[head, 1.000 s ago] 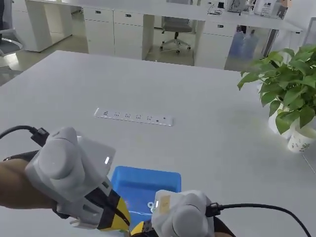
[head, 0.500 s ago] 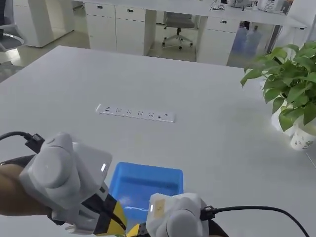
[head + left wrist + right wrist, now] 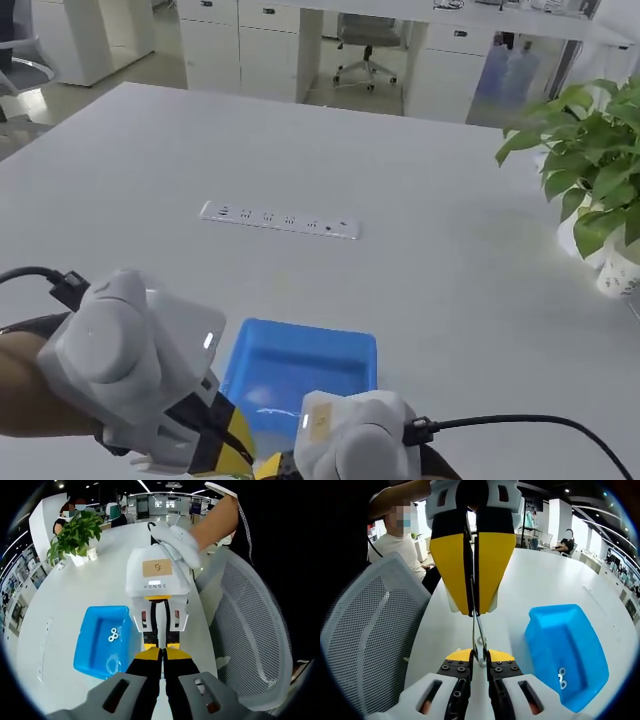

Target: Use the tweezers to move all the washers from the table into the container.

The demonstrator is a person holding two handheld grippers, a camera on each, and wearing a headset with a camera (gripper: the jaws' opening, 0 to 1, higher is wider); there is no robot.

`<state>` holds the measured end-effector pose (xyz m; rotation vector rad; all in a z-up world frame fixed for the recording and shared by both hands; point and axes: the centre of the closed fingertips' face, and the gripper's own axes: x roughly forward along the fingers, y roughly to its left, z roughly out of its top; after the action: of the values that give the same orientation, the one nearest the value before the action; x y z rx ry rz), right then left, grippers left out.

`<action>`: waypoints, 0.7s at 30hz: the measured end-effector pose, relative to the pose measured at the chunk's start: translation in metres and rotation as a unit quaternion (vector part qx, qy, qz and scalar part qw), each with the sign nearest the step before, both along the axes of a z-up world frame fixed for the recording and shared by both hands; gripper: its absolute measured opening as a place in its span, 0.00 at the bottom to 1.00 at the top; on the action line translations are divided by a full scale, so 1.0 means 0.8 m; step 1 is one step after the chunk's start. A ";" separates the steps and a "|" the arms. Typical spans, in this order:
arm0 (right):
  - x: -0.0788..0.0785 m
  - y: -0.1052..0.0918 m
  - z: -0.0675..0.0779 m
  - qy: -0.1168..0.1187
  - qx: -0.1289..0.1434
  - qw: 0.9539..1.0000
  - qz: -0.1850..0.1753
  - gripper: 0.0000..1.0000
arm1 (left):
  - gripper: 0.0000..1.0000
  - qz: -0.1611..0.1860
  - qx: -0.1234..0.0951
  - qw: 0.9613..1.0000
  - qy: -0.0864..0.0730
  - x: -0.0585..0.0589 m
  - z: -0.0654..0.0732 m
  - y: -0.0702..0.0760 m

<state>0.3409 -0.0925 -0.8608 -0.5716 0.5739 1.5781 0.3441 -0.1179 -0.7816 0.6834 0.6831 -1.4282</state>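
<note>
Jaws, left gripper point(image 3: 162, 657): yellow-tipped, pressed together on the joined end of the tweezers point(image 3: 475, 620). Jaws, right gripper point(image 3: 477, 656): yellow-tipped, drawn in close on either side of the tweezers' other end, where the two thin metal arms stand slightly apart. The two grippers face each other nose to nose over the near edge of the table point(image 3: 400, 160), with the tweezers running between them. Tweezers: slim, bright steel, seen edge-on in the right gripper view. Washers point(image 3: 113, 635): a few small, pale metal rings, lying close together on the floor of the container point(image 3: 90, 645). Container: shallow rectangular tray, bright blue plastic, standing on the table just beside the grippers. One small ring-like speck point(image 3: 481, 641) lies on the table by the tweezers' tips, too small to identify. Table: wide, matt white. Power strip point(image 3: 280, 220): white, flat on the table, well beyond the container. Potted plant point(image 3: 590, 160): green, leafy, at the table's right edge. Mesh chair back point(image 3: 250, 630): white, beside the table. Room: open office with white cabinets point(image 3: 240, 40) and a wheeled office chair point(image 3: 365, 50) behind the table.
</note>
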 end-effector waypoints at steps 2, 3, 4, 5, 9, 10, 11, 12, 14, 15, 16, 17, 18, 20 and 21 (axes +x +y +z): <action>0.000 0.001 -0.001 -0.001 0.000 1.000 -0.001 0.12 | 0.04 0.001 0.000 1.000 0.000 0.000 -0.001 0.001; -0.001 0.002 -0.001 0.001 0.000 1.000 -0.001 0.12 | 0.04 0.001 0.000 1.000 -0.001 0.000 -0.001 0.002; -0.001 0.002 -0.002 0.001 0.000 1.000 0.000 0.12 | 0.04 0.001 0.000 1.000 0.000 -0.001 -0.002 0.002; 0.000 0.002 -0.002 0.000 -0.001 1.000 0.000 0.12 | 0.04 0.001 -0.001 1.000 0.000 -0.001 -0.003 0.002; -0.001 0.003 -0.005 0.003 -0.002 1.000 0.000 0.12 | 0.04 0.001 -0.001 1.000 0.001 -0.001 -0.005 0.003; -0.001 0.003 -0.005 0.004 -0.002 1.000 -0.001 0.12 | 0.04 0.001 -0.001 1.000 0.001 -0.001 -0.005 0.003; -0.001 0.003 -0.006 0.004 -0.002 1.000 0.000 0.12 | 0.04 0.001 -0.001 1.000 0.001 -0.001 -0.006 0.003; -0.001 0.003 -0.006 0.003 -0.002 1.000 0.000 0.12 | 0.04 0.001 -0.001 1.000 0.001 -0.001 -0.006 0.002; -0.001 0.002 -0.007 0.004 -0.003 1.000 0.000 0.12 | 0.04 0.001 -0.001 1.000 0.001 -0.001 -0.007 0.002; -0.001 0.002 -0.007 0.005 -0.003 1.000 -0.001 0.12 | 0.04 0.000 -0.001 1.000 0.001 -0.001 -0.007 0.001; -0.001 0.002 -0.008 0.005 -0.003 1.000 -0.001 0.12 | 0.04 -0.001 0.000 1.000 0.001 -0.001 -0.008 0.001; -0.001 0.001 -0.008 0.006 -0.003 1.000 -0.002 0.12 | 0.04 -0.001 0.000 1.000 0.002 -0.001 -0.008 0.001; -0.001 0.001 -0.008 0.007 -0.003 1.000 -0.002 0.12 | 0.04 -0.001 0.000 1.000 0.002 0.000 -0.009 0.001; -0.001 0.001 -0.009 0.008 -0.002 1.000 -0.003 0.12 | 0.04 -0.001 -0.001 1.000 0.002 0.000 -0.009 0.001; -0.001 0.001 -0.009 0.008 -0.002 1.000 -0.003 0.12 | 0.04 -0.002 -0.001 1.000 0.001 0.001 -0.009 0.001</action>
<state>0.3404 -0.0918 -0.8680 -0.5598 0.5908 1.5771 0.3446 -0.1175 -0.7885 0.6824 0.6827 -1.4324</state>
